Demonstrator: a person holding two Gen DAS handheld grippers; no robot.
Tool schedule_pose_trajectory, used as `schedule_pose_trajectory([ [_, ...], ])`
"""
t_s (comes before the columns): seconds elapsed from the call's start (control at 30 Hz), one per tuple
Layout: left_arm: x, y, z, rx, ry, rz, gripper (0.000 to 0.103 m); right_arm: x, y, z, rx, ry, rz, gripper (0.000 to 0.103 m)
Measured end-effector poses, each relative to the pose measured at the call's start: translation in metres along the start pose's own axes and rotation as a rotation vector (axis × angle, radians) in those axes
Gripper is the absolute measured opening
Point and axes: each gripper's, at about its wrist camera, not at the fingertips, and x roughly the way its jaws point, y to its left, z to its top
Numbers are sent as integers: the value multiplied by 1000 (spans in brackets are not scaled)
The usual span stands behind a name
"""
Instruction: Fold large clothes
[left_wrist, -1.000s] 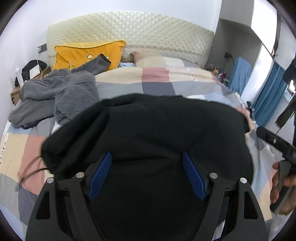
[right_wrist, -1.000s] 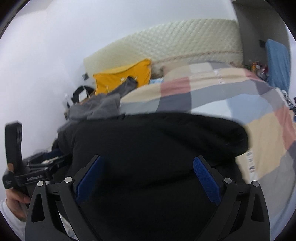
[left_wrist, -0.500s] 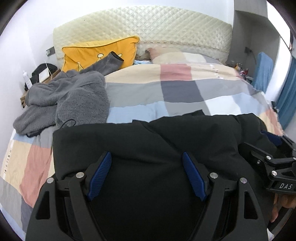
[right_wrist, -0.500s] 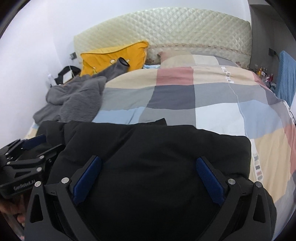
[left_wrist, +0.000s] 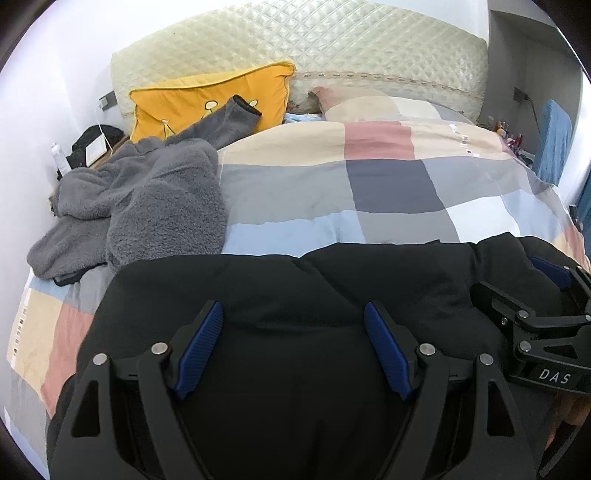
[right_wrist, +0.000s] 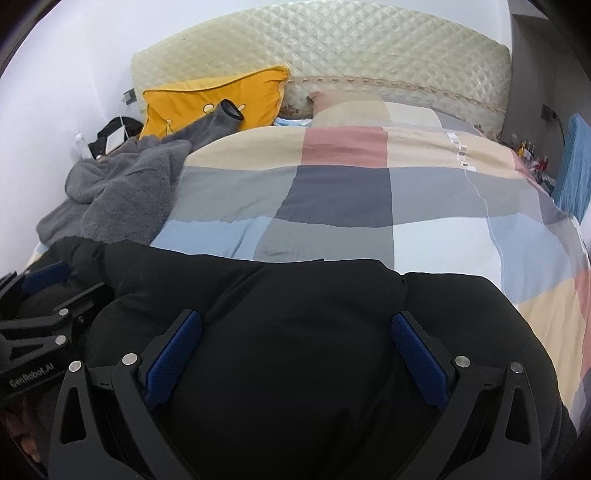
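Black coat (left_wrist: 295, 288) lies across the near end of the bed (left_wrist: 388, 192), right under the left gripper (left_wrist: 293, 347), jaws wide apart. Right view: same coat (right_wrist: 295, 295) below the right gripper (right_wrist: 295, 354), also spread, long axis running left-right, both equally near.

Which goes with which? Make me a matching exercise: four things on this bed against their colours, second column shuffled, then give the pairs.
Things:
1. garment under the grippers
2. fleece garment
3. cushion
4. headboard

Colours:
A. yellow
B. cream
C. black
D. grey

Pairs: 1-C, 2-D, 3-A, 4-B
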Motion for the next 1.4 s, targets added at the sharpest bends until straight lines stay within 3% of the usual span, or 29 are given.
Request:
schedule_pose_trajectory([
  [0.27, 5, 15, -5, 8, -1, 22, 81, -4, -21, -9, 3, -29, 0, 103],
  [0.63, 11, 72, -28, -67, 27, 72, 87, -19, -71, -30, 48, -37, -45, 103],
  [0.83, 2, 108, -43, -121, 68, 54, 87, -42, -110, -54, 107, -20, -94, 103],
  [0.97, -27, 121, -50, -129, 62, 37, 87, -81, -128, -60, 156, -55, -111, 103],
  [1.13, -83, 123, -38, -146, 29, -8, 90, -150, -121, -42, 185, -155, -72, 103],
  [1.33, -181, 101, -8, -116, -108, -56, 103, -244, -89, -16, 151, -297, -43, 103],
  [1.4, -214, 91, -2, -100, -149, -65, 103, -279, -79, -12, 139, -339, -39, 103],
])
